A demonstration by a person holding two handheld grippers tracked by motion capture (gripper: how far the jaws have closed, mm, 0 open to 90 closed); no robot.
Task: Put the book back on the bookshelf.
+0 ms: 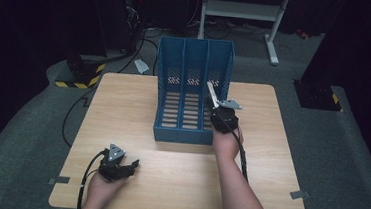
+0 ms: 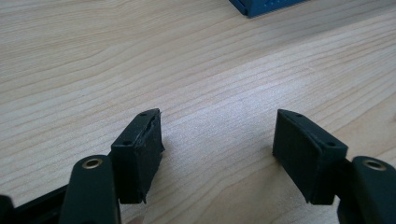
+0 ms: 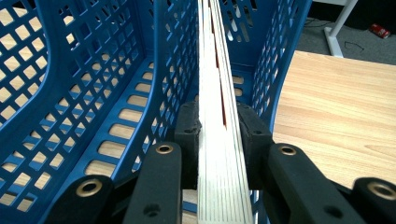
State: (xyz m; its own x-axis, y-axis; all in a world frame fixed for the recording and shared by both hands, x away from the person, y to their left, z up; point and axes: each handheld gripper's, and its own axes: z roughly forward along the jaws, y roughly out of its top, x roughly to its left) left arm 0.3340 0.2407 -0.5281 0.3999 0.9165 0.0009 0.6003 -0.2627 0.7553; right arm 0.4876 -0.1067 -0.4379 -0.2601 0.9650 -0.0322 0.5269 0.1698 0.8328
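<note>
The right gripper (image 3: 218,135) squeezes a thin book (image 3: 219,93). The book pokes into the blue rack (image 1: 192,92). The left gripper (image 2: 217,149) is wide open on the table (image 2: 140,60).

The right gripper (image 3: 219,135) hides part of the book (image 3: 219,84), whose cover stays unreadable.

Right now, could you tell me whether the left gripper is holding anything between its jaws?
No, the left gripper stands open over the bare wooden table.
</note>
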